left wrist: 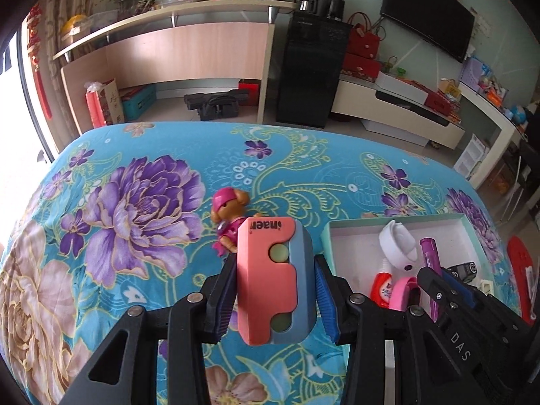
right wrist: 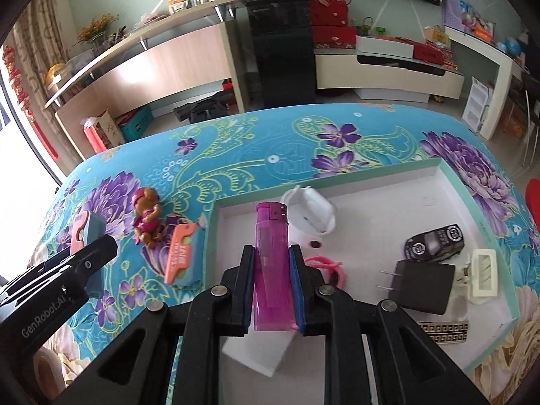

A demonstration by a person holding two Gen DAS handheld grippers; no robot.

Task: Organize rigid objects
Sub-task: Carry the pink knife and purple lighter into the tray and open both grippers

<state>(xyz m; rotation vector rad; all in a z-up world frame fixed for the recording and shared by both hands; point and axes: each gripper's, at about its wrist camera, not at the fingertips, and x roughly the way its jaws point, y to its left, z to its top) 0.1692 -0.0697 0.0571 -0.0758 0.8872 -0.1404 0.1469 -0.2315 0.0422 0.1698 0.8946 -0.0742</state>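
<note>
toy dog left of tray

black tool, blue pads, silver screws.

Turquoise floral cloth — purple blooms; translucent magenta lighter; salmon-and-blue block, perhaps plastic.

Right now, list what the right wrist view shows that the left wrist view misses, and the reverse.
Right wrist only: a black charger, a white clip and a second pink-and-blue block lying outside the box.
Left wrist only: a small red bottle.
Both: the dog figure, the purple lighter in the right gripper, and the pink-and-blue block in the left gripper.
</note>
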